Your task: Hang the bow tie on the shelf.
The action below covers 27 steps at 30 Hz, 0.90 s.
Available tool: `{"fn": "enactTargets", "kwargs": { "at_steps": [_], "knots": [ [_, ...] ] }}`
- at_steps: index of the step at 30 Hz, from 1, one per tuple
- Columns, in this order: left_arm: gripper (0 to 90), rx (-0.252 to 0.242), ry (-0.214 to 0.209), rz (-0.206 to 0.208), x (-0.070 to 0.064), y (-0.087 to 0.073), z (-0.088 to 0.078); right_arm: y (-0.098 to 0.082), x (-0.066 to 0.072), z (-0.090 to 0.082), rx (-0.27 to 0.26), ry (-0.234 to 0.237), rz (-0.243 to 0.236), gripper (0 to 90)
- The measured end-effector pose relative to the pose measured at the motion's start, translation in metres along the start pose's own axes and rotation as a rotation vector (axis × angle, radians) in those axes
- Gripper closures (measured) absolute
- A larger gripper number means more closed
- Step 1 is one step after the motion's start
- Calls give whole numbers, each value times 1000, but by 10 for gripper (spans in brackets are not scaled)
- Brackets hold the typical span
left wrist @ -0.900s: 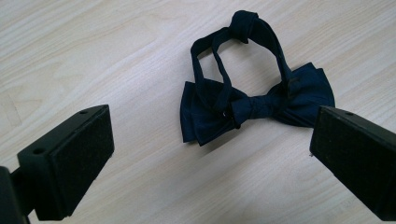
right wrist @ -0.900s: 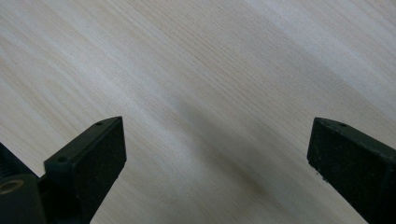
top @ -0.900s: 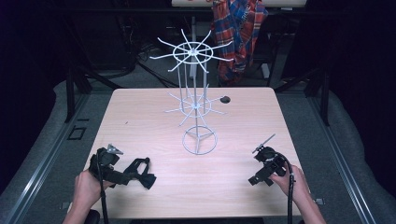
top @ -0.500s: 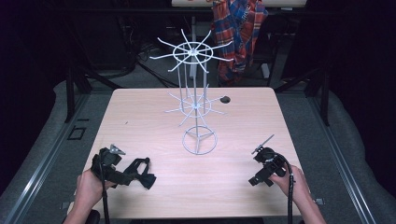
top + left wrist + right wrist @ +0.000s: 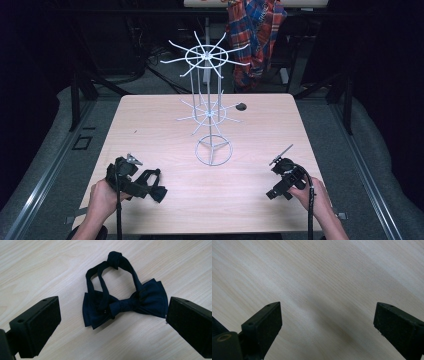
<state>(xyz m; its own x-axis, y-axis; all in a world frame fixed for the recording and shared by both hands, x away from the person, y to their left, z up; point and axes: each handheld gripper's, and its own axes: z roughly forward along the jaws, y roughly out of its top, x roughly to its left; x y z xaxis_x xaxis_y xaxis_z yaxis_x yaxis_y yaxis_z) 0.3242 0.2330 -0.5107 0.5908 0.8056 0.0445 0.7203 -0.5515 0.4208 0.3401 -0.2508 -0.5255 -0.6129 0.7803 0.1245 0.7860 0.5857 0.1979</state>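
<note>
Nearest the person, the left gripper [image 5: 112,322] hangs jaws wide over a dark bow tie [image 5: 125,302] flat on the table [image 5: 165,125] — the right gripper [image 5: 327,322], also spread, faces bare wood. Farther back stands a wire rack [image 5: 207,107], a small dark object [image 5: 241,106] beyond.

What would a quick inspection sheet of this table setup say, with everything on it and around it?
Surface: light wood table, bare between the things.
Job's things: dark navy bow tie lying flat near the left gripper, strap looped; white wire rack standing upright mid-table with two tiers of spokes, nothing hanging on them.
Clutter: one small dark object behind the rack, too small to identify.
Grippers: left gripper open, jaws either side of the bow tie, not touching it; right gripper open over bare wood.
Cables: one trails from each gripper toward the person.
Surroundings: plaid shirt hanging behind the table, dark room, grey floor.
</note>
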Motion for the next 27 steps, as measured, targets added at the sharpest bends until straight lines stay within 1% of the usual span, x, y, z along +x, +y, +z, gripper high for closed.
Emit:
{"fn": "enactTargets", "kwargs": {
  "at_steps": [5, 9, 10, 12, 13, 15, 16, 17, 18, 21, 22, 23, 25, 27],
  "knots": [
    [0, 8, -4, 7, -3, 4, 3, 1, 1, -1, 6, -5, -5, 82],
    [0, 19, -7, 15, -6, 8, 6, 0, 1, 0, 6, -5, 4, 85],
    [0, 21, -9, 13, -8, 9, 8, 0, 0, 0, 7, -8, -4, 86],
    [0, 29, -13, 15, -8, 10, 9, 0, 1, 0, 7, -8, -4, 86],
    [0, 33, -13, 10, -8, 10, 11, 1, 1, 0, 16, -9, -6, 87],
    [0, 38, -12, 9, -7, 10, 11, 1, 1, 0, 14, -8, -8, 87],
    [0, 42, -10, 5, -6, 11, 12, 1, 1, -1, 25, -10, -17, 91],
    [0, 44, -9, 2, -5, 11, 12, 1, 1, 0, 17, -10, -9, 96],
    [4, 41, -11, -12, -2, 10, 14, 1, 1, 1, 19, -9, -7, 98],
    [7, 52, -23, -19, -1, 11, 16, 1, 1, 1, 16, -9, -3, 98],
    [44, 64, -31, -16, -1, 11, 19, 2, 0, 0, 35, -12, -19, 99],
    [67, 64, -31, -16, -1, 11, 19, 2, 0, 0, 35, -12, -19, 99],
    [107, 86, -34, 0, -2, 14, 23, 2, 0, 1, 29, -9, -16, 99],
    [154, 89, -37, 6, -2, 14, 24, 2, 0, 0, 33, -9, -17, 98]
  ]
}}
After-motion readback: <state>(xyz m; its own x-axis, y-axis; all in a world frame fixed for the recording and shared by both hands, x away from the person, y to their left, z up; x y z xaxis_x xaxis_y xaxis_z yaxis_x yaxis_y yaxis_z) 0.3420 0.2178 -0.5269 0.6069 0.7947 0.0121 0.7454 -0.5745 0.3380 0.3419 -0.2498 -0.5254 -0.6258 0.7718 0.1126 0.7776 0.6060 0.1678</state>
